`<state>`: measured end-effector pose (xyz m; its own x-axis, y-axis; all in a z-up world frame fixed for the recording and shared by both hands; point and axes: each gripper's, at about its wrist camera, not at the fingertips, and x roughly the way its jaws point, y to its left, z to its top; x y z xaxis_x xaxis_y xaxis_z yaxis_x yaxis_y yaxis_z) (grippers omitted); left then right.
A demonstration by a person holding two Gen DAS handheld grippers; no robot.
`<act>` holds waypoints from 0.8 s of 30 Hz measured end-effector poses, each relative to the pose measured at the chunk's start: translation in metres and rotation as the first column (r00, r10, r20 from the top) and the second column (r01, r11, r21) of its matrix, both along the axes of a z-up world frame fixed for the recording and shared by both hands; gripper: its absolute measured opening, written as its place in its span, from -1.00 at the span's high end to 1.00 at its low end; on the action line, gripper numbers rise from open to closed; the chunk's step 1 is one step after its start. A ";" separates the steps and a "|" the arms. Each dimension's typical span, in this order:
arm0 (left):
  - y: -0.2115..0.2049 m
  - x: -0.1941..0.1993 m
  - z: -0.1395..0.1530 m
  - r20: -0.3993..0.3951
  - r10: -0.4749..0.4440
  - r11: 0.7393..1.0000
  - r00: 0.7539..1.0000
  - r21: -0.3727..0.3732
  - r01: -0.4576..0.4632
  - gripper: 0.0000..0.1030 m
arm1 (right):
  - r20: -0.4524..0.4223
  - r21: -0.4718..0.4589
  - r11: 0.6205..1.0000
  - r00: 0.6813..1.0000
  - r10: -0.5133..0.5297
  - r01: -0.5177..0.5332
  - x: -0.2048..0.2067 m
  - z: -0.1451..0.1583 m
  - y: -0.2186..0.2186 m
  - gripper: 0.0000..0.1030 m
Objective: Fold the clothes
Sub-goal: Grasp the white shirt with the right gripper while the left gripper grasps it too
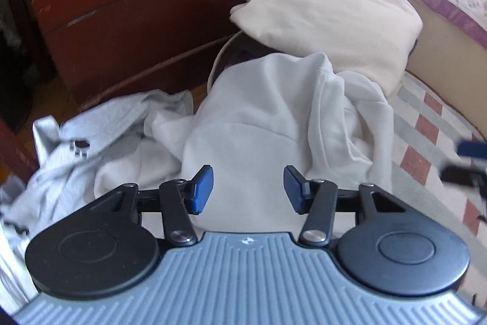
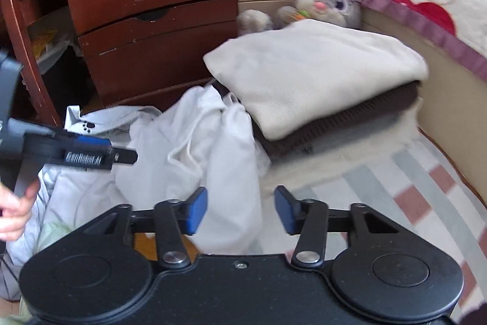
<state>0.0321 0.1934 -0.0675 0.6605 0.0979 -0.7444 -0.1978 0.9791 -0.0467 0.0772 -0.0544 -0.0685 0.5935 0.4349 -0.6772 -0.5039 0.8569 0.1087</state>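
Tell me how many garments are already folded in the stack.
2, maybe more hidden: a cream garment on top, beside the plush rabbit, and a dark brown garment beneath it. The white hoodie lies unfolded in front.

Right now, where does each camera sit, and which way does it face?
Left wrist: on the left gripper, looking down at the white hoodie; its open fingers show.
Right wrist: on the right gripper, facing the pile edge and rug; open fingers, left gripper and hand show.
Shared: hoodie, cream sweater, plush rabbit, dresser.
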 end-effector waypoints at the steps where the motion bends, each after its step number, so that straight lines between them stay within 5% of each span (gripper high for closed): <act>1: 0.001 0.001 -0.001 0.005 -0.013 1.000 1.000 0.003 0.013 0.16 | -0.017 0.047 0.999 1.000 -0.007 0.007 0.010 -0.006 -0.001 0.04; 5: 0.011 0.013 -0.011 -0.004 -0.040 0.994 0.999 -0.100 0.039 0.21 | -0.138 0.215 0.972 0.988 -0.062 0.091 0.047 -0.041 -0.009 0.03; 13: 0.005 0.032 -0.024 0.025 -0.123 0.969 0.992 -0.215 0.126 0.21 | -0.299 0.367 0.909 0.951 -0.083 0.195 0.087 -0.084 -0.013 0.01; 16: -0.002 0.038 -0.028 0.049 -0.180 0.939 0.982 -0.287 0.187 0.18 | -0.387 0.477 0.849 0.922 -0.029 0.227 0.089 -0.099 -0.017 0.80; 19: -0.011 0.045 -0.039 0.035 -0.235 0.909 0.971 -0.346 0.233 0.09 | -0.444 0.547 0.799 0.895 0.024 0.250 0.084 -0.112 -0.019 0.84; 22: -0.023 0.047 -0.048 0.012 -0.318 0.837 0.948 -0.465 0.287 -0.13 | -0.512 0.637 0.723 0.848 0.139 0.267 0.079 -0.122 -0.022 0.85; 24: -0.041 0.037 -0.043 0.040 -0.400 0.836 0.916 -0.394 0.382 -0.14 | -0.538 0.672 0.684 0.821 0.191 0.282 0.075 -0.124 -0.026 0.84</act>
